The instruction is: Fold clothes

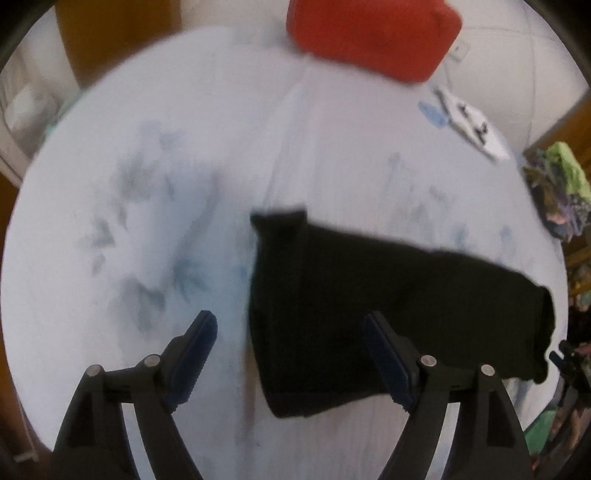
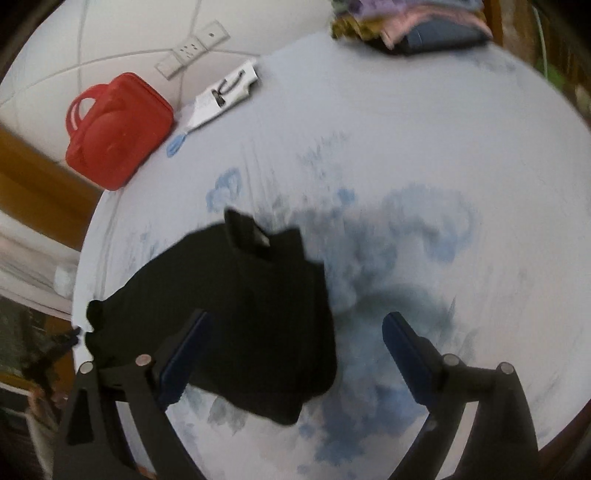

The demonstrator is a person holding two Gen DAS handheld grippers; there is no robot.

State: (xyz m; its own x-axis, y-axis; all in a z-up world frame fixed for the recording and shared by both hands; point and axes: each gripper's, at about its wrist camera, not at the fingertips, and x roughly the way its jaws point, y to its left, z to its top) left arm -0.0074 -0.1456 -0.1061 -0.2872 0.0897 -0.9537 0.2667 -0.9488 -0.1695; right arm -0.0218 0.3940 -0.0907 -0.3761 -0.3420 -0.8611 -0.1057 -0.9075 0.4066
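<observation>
Both claws hang spread wide with nothing between their blue pads: the left claw [image 1: 290, 332] above the near edge of one black garment [image 1: 369, 314], the right claw [image 2: 295, 332] with its left finger over that same cloth. One black garment [image 2: 240, 314], partly folded, lies flat on the bed [image 1: 184, 147], whose pale sheet carries a blue-grey print. Farther off on the bed [image 2: 406, 129] sit one red bag [image 2: 118, 129], one white folded item with dark marks [image 2: 227, 94], and one heap of mixed coloured clothes [image 2: 406, 22] at the far edge.
</observation>
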